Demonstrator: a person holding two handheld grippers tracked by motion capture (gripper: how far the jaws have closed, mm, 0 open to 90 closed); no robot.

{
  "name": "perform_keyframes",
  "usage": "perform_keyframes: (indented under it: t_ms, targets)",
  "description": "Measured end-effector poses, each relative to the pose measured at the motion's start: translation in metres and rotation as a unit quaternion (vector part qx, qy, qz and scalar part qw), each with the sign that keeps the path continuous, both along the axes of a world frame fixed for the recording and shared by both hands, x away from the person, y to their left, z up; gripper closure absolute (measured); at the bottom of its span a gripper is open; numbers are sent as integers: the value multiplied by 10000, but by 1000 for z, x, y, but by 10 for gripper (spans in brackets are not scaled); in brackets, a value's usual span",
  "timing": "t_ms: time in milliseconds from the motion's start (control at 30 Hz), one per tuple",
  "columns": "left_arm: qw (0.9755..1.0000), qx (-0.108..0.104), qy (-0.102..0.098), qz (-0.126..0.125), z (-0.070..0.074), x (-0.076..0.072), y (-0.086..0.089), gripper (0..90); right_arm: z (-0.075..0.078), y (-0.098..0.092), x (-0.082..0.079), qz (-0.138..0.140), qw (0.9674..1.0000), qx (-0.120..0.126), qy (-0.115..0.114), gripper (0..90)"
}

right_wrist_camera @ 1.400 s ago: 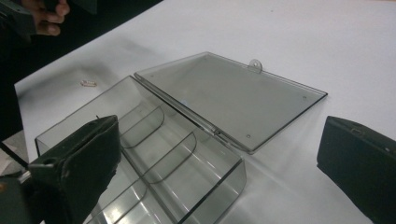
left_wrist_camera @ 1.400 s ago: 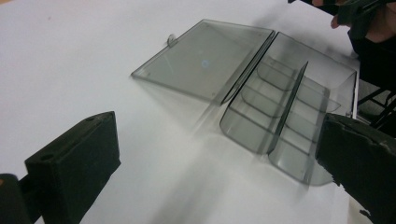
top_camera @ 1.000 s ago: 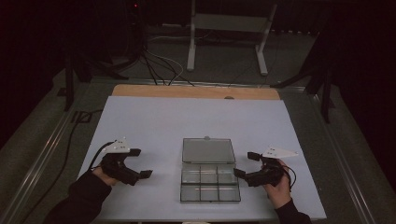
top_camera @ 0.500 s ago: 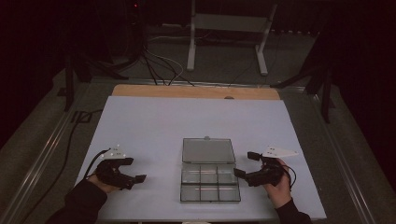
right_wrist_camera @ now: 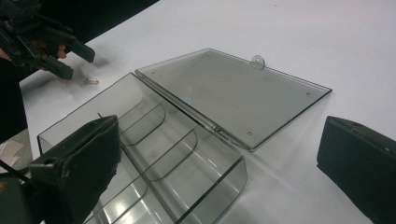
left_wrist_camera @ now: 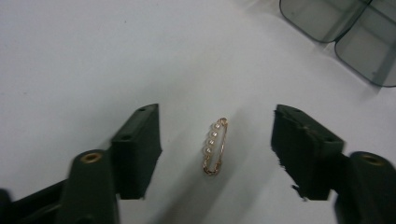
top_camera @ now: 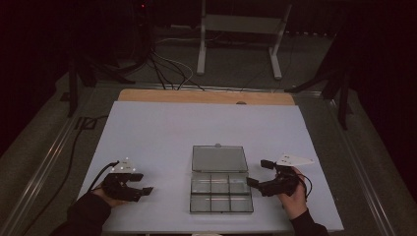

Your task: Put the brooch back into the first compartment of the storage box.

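In the left gripper view, the pearl pin [left_wrist_camera: 215,145] lies on the white table [left_wrist_camera: 70,56] at frame centre, between the left gripper [left_wrist_camera: 217,149] jaws. The jaws have just been closing, pads clear of it on both sides. Clear box [left_wrist_camera: 345,32]: upper right.

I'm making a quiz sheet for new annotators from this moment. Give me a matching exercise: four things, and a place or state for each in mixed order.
Things:
1. pearl pin
2. box lid
3. left gripper
4. right gripper

States:
A. lying flat open on the table
B. jaws open at the box's right side
C. lying between two open jaws
D. jaws just closing around the pin, not touching it

Pairs: 1-C, 2-A, 3-D, 4-B
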State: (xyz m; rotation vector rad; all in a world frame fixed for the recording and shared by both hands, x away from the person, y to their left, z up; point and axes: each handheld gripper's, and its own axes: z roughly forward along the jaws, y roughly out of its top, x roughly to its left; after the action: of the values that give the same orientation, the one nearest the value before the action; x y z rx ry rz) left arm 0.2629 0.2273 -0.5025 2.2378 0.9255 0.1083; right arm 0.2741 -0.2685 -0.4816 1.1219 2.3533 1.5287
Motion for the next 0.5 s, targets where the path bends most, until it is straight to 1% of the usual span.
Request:
perform_keyframes:
  t_ms: [33, 100, 133, 200, 300, 400, 433, 500]
  targets:
    - [10000, 29, 9, -21, 0, 0, 0, 381, 0, 0, 0, 1, 10000, 5, 2, 0]
    - [10000, 66, -1, -58, -2, 0, -1, 436, 0, 0, 0, 1, 10000, 5, 2, 0]
    - [9999, 81, 13, -86, -2, 0, -2, 444, 0, 0, 0, 1, 10000, 9, 14, 0]
    - [9998, 156, 7, -115, -4, 0, -4, 493, 0, 0, 0, 6, 10000, 12, 19, 0]
    - [9996, 186, 39, -214, -5, 0, -5, 554, 0, 0, 0, 10, 10000, -3, 25, 0]
    - [9995, 77, 103, -277, -7, 1, -3, 593, 0, 0, 0, 13, 10000, -34, 16, 0]
    - [9995, 86, 129, -259, -7, 2, -2, 620, 0, 1, 0, 19, 10000, -29, 16, 0]
    - [9995, 111, 134, -266, -8, 2, -2, 644, 0, 1, 0, 7, 10000, -60, 4, 0]
